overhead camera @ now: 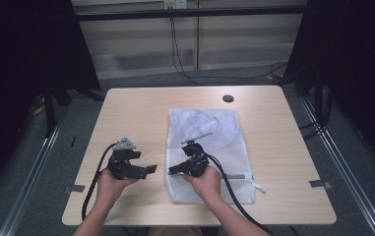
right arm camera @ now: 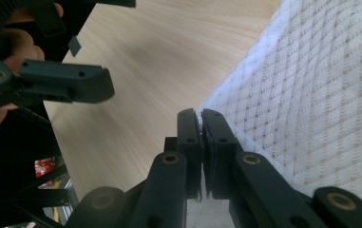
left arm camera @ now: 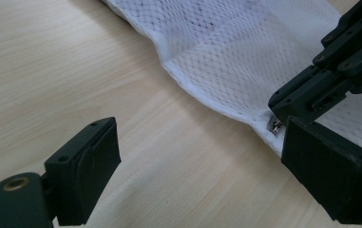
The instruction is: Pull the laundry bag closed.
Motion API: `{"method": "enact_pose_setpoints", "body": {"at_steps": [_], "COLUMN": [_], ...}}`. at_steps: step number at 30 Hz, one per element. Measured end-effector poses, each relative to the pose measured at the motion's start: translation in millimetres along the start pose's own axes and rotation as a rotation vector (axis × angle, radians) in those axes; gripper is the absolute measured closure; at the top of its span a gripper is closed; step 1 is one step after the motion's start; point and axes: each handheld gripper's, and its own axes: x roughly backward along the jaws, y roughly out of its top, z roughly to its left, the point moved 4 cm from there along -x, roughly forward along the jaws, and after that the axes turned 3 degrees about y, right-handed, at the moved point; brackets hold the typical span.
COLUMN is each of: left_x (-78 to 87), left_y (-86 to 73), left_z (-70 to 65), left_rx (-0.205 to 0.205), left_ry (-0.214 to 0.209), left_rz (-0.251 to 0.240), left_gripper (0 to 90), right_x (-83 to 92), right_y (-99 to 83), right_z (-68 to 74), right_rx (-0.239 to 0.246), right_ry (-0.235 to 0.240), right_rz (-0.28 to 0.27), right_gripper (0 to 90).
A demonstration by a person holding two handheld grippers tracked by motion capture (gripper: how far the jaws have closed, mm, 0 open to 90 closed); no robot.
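The white mesh laundry bag (overhead camera: 207, 152) lay flat on the table (overhead camera: 136, 105), long axis running away from the person, its near left edge pinched in the closed right gripper (right arm camera: 201, 118), while the open left gripper (overhead camera: 148, 170) waited just beside that edge

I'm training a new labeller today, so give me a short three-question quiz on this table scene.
1. True or false: the right gripper is shut on the edge of the white mesh bag.
2. How do the left gripper's jaws stand: A) wide apart with nothing between them, B) shut on the bag, C) shut on a cable?
3. What does the mesh bag lie on?

Key
1. True; the jaws pinch the bag's edge by its metal zipper pull.
2. A.
3. The light wooden table.
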Motion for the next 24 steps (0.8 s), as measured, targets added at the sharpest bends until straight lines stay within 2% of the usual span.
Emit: {"method": "enact_pose_setpoints", "body": {"at_steps": [5,7,24], "left_x": [-4.2,-8.0,-24.4], "left_y": [-1.0,-1.9,-4.9], "left_z": [-4.2,-7.9,-25.0], "left_rx": [0.003,0.013,0.008], "left_ry": [-0.024,-0.054,-0.118], "left_rz": [0.009,0.016,0.050], "left_gripper": [12.2,12.1,12.1], "right_x": [1.7,2.8,10.2], "right_y": [0.8,1.1,4.7], "right_z": [0.8,1.2,2.6], "right_rx": [0.002,-0.001,0.009], "right_ry": [0.006,0.007,0.007], "right_rz": [-0.003,-0.003,-0.017], "right_gripper": [86.7,86.7,86.7]}}
